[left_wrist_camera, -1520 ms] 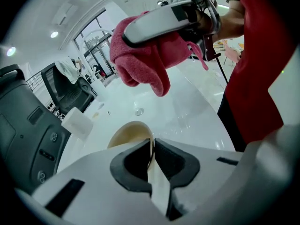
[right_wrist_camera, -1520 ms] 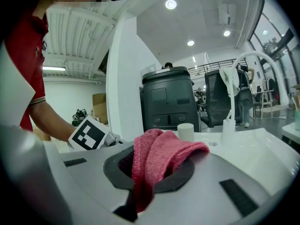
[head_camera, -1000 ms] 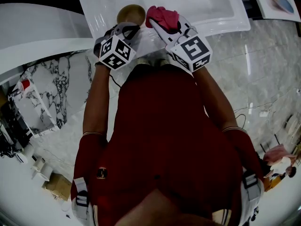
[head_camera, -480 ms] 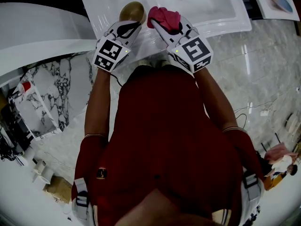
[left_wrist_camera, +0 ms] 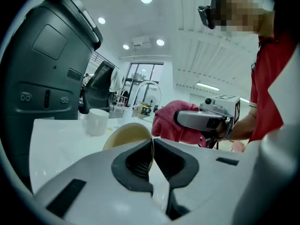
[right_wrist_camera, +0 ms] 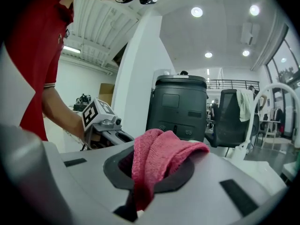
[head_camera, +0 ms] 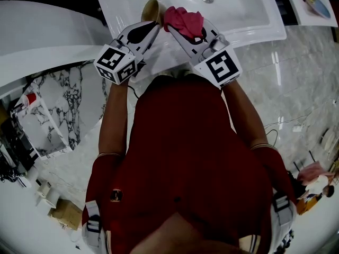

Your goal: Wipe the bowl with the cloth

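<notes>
**Bowl Held Up, Cloth Right Beside It**

The round tan bowl (head_camera: 150, 9) is held over the white sink (head_camera: 243, 12), tipped up on its edge. Its thin rim is pinched between the jaws of the left gripper (left_wrist_camera: 152, 159), and that pinch is seen only in the left gripper view. The pink knitted cloth (right_wrist_camera: 157, 161) is squeezed tight in the right gripper (right_wrist_camera: 149, 172), and a bunch of it sticks out past the jaws. In the head view, cloth and bowl are seen just beside each other. A white cup (left_wrist_camera: 97, 122) is shown only in the left gripper view, near a big dark grey machine (left_wrist_camera: 42, 69).
</notes>
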`<action>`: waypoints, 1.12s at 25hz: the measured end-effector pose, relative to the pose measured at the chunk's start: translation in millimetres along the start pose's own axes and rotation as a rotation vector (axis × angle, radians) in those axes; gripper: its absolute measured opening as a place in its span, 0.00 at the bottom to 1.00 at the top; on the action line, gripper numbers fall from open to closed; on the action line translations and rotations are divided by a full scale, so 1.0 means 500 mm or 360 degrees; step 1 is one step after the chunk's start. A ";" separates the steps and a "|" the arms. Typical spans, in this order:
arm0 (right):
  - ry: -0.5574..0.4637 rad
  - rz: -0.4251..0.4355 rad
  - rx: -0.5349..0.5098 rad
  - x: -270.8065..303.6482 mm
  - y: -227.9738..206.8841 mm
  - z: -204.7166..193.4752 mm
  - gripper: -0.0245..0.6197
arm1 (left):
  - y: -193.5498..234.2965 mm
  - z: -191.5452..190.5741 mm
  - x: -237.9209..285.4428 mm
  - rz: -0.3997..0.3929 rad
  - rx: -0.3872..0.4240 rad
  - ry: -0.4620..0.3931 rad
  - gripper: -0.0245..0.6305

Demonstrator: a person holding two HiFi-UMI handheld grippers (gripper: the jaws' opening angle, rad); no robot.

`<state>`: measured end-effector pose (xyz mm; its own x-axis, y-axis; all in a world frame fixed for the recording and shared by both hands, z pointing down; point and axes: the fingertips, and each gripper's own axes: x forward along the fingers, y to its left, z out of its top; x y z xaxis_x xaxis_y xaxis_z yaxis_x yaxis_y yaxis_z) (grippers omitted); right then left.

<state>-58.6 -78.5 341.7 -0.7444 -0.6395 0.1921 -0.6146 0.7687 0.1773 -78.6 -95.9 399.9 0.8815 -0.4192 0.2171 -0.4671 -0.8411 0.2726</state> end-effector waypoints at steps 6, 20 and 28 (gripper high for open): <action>0.0072 0.0083 -0.0222 0.021 0.032 0.024 0.08 | 0.000 0.038 -0.024 -0.0093 -0.0127 -0.0162 0.07; 0.0123 0.0136 -0.0437 0.062 0.082 0.061 0.08 | -0.014 0.068 -0.103 -0.0282 -0.0174 -0.0315 0.07; 0.0132 0.0178 -0.0470 0.067 0.074 0.077 0.08 | -0.017 0.083 -0.123 -0.0347 -0.0158 -0.0354 0.07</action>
<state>-116.1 -71.0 317.3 -0.7720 -0.5593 0.3020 -0.4186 0.8048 0.4208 -125.8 -77.1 345.1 0.9497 -0.3066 -0.0635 -0.2605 -0.8864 0.3827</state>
